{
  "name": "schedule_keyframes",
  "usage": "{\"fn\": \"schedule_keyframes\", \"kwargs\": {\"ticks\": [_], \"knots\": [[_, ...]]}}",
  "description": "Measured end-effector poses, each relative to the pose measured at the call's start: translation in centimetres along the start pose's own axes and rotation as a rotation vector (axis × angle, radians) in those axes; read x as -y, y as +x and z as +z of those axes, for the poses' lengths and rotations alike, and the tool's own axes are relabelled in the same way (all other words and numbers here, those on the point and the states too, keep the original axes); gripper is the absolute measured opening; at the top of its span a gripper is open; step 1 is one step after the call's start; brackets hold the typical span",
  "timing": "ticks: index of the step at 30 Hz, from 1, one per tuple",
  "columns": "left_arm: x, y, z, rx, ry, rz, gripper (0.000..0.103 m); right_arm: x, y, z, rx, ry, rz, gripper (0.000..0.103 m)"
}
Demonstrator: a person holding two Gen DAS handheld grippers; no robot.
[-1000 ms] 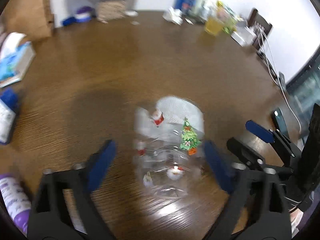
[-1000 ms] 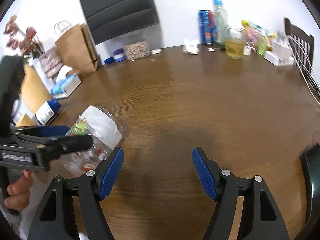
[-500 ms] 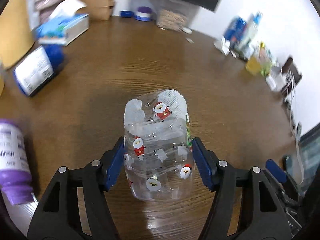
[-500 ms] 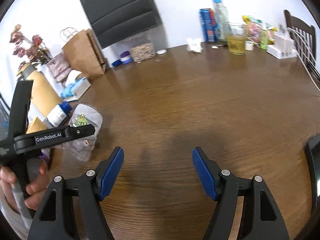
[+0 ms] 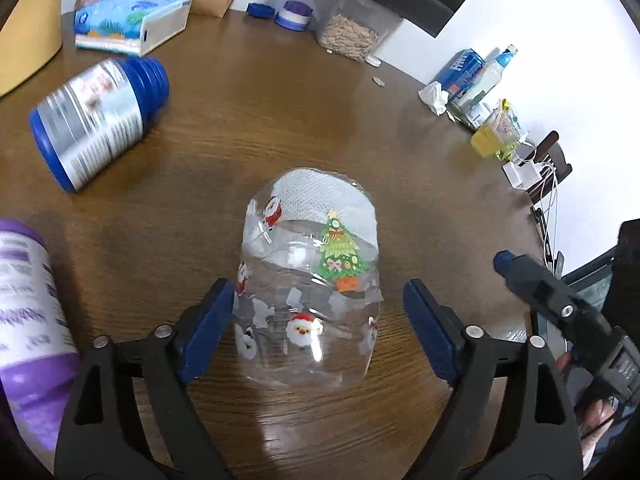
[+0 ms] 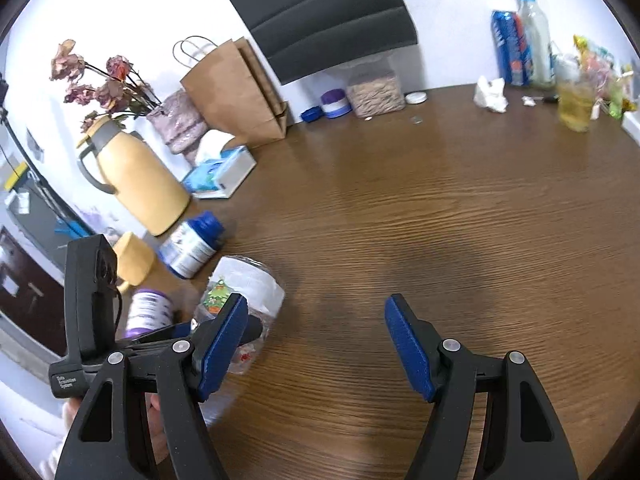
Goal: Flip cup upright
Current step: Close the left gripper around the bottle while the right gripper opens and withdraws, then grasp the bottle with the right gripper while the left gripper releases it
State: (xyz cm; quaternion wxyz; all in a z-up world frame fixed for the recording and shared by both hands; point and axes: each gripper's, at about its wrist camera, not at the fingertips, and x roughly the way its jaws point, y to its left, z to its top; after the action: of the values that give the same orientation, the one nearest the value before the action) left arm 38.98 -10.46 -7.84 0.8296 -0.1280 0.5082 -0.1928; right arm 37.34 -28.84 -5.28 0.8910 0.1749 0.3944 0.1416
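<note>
A clear plastic cup [image 5: 308,280] with Santa and Christmas-tree stickers and white paper inside stands on the brown wooden table [image 5: 248,128]. It sits between the blue pads of my left gripper [image 5: 318,330]. The left pad is at its side; the right pad stands clear of it, so the gripper is open. In the right wrist view the cup [image 6: 244,296] is at the lower left, partly hidden behind the left gripper's body. My right gripper [image 6: 316,344] is open and empty over bare table to the right of the cup.
A blue-capped bottle [image 5: 96,120] lies on its side to the left. A purple-labelled bottle [image 5: 28,320] stands near the left gripper. A tissue box [image 5: 132,24], yellow thermos [image 6: 136,176], paper bag [image 6: 236,92], jars and drinks [image 6: 520,48] line the far edge.
The left gripper had closed on the cup half a second ago; its jaws have now opened and the cup stands free on the table. The right gripper stayed open and shifted slightly.
</note>
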Motion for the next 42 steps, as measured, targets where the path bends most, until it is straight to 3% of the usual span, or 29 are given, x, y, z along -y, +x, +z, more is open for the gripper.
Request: {"fn": "schedule_keyframes", "kwargs": {"ticks": [4, 8, 11, 13, 16, 18, 21, 23, 26, 29, 31, 36, 39, 42], "knots": [[0.0, -0.3, 1.3, -0.024, 0.075, 0.059, 0.093, 0.1, 0.8, -0.2, -0.025, 0.002, 0.002, 0.076], [0.1, -0.2, 2.4, -0.070, 0.121, 0.046, 0.092, 0.5, 1.3, -0.2, -0.046, 0.017, 0.016, 0.076], [0.5, 1.5, 2.4, -0.131, 0.175, 0.117, 0.061, 0.7, 1.4, -0.3, -0.049, 0.033, 0.022, 0.076], [0.6, 1.4, 2.4, -0.110, 0.179, 0.120, 0.057, 0.8, 1.3, -0.4, -0.050, 0.038, 0.027, 0.076], [1.1, 0.1, 1.8, -0.046, 0.197, 0.106, 0.057, 0.9, 1.0, -0.6, -0.042, 0.041, 0.036, 0.076], [1.5, -1.4, 1.0, 0.044, 0.217, 0.108, 0.057, 0.9, 0.4, -0.4, -0.022, 0.049, 0.073, 0.076], [2.0, -4.2, -1.6, 0.243, 0.243, 0.101, 0.058, 0.0, -0.8, -0.2, 0.031, 0.027, 0.153, 0.076], [2.3, -5.0, -2.9, 0.306, 0.252, 0.075, 0.058, -1.0, -1.3, -0.1, 0.041, -0.007, 0.206, 0.076], [2.6, -5.5, -3.9, 0.323, 0.272, 0.010, 0.058, -3.3, -0.8, -0.3, -0.007, -0.064, 0.297, 0.076], [2.9, -6.5, -4.7, 0.366, 0.295, -0.047, 0.058, -4.5, 0.2, -0.8, -0.035, -0.091, 0.269, 0.076], [3.3, -6.8, -5.1, 0.359, 0.319, -0.066, 0.058, -4.7, 0.4, -0.9, -0.036, -0.080, 0.307, 0.076], [2.7, -7.4, -5.5, 0.354, 0.330, -0.067, 0.062, -4.7, 1.2, -0.9, -0.067, -0.033, 0.361, 0.065], [1.9, -7.1, -5.3, 0.288, 0.301, -0.087, 0.064, -5.6, 1.2, -1.6, -0.068, -0.079, 0.318, 0.062], [1.7, -6.9, -5.5, 0.213, 0.290, -0.091, 0.064, -7.8, 0.2, -3.0, 0.008, -0.226, 0.191, 0.061]]}}
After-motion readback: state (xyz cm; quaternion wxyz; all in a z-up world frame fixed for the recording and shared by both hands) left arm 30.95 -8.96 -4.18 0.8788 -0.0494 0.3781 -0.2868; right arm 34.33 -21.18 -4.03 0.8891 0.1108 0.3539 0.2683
